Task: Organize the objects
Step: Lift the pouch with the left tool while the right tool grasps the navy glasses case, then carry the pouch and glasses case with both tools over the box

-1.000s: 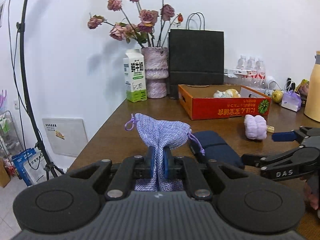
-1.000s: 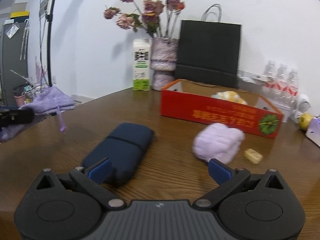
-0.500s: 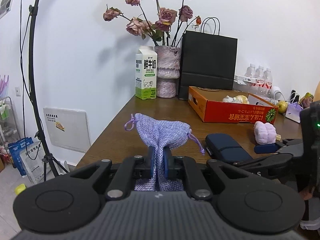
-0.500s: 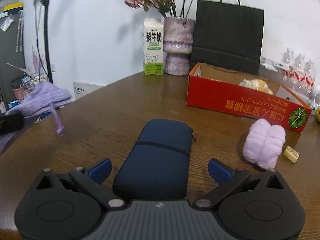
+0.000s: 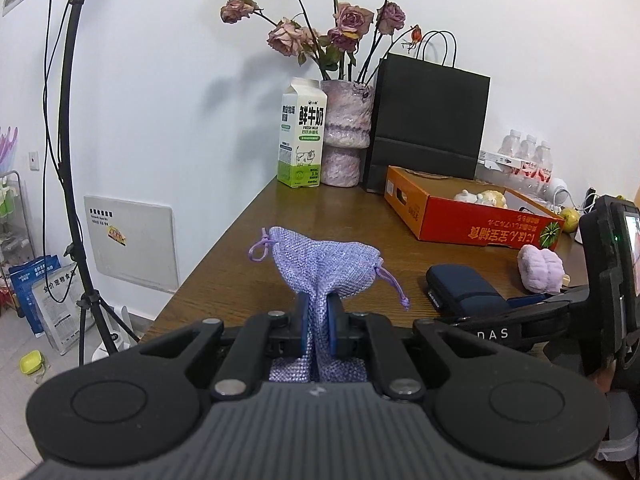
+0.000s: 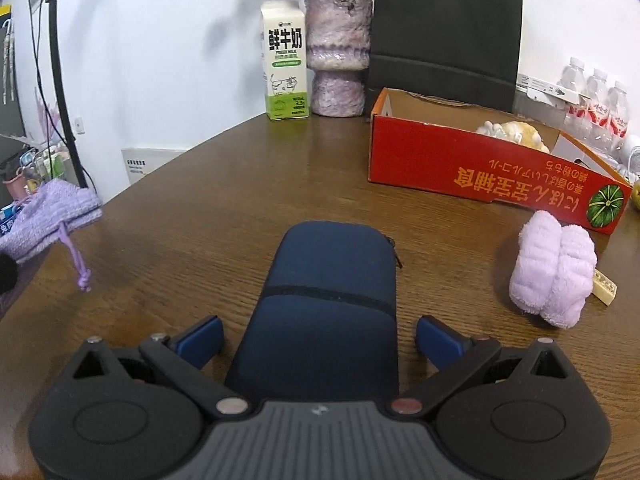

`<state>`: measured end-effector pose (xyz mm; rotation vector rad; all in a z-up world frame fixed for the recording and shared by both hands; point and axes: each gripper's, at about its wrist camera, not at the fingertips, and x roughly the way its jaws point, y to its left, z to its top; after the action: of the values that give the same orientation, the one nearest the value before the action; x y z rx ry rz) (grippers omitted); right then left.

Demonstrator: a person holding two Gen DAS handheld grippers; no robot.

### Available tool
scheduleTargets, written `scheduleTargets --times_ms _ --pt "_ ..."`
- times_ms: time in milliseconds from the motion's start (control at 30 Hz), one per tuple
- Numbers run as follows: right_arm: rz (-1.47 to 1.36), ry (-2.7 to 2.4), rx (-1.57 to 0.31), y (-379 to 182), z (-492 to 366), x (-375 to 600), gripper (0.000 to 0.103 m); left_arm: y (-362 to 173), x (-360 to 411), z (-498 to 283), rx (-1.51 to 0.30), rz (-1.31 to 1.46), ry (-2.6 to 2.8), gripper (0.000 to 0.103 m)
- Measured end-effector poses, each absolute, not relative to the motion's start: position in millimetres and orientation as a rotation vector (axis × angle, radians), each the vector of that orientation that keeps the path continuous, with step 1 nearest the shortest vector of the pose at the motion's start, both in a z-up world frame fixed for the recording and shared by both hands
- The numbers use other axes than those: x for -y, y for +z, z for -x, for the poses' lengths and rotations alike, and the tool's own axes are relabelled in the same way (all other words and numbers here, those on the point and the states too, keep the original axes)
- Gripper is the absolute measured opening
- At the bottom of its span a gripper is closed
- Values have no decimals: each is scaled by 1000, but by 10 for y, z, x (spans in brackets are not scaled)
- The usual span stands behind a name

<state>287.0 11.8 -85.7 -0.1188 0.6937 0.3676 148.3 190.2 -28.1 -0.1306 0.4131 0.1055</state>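
Over the last second the right gripper (image 6: 319,340) has come in to straddle the near end of the navy pouch (image 6: 328,300) on the table (image 6: 240,184), fingers spread and ready to close, while the left gripper (image 5: 319,326) pinches the lilac drawstring bag (image 5: 326,266) at the left.

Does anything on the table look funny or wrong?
Yes, a little. The writing on the red cardboard box is upside down from here. The roses in the mottled purple vase look dried and droopy. Nothing looks spilled or broken.
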Motion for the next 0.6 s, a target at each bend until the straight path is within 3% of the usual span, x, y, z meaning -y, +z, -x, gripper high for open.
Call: scheduleTargets --times_ms 133,267,367,600 --pt "119 370 -691 -863 -2880 -127 101 -296 -1917 -1515 -425 142 107 10" --pt "128 393 -669 -853 -2865 -130 87 -291 -1906 -1534 -436 147 116 10" --pt "127 406 -655 -838 -2843 -130 70 -273 -1892 -1532 -438 147 120 10" --pt "115 413 -617 -806 -2786 -96 63 -212 -1820 -1506 -432 136 123 10"
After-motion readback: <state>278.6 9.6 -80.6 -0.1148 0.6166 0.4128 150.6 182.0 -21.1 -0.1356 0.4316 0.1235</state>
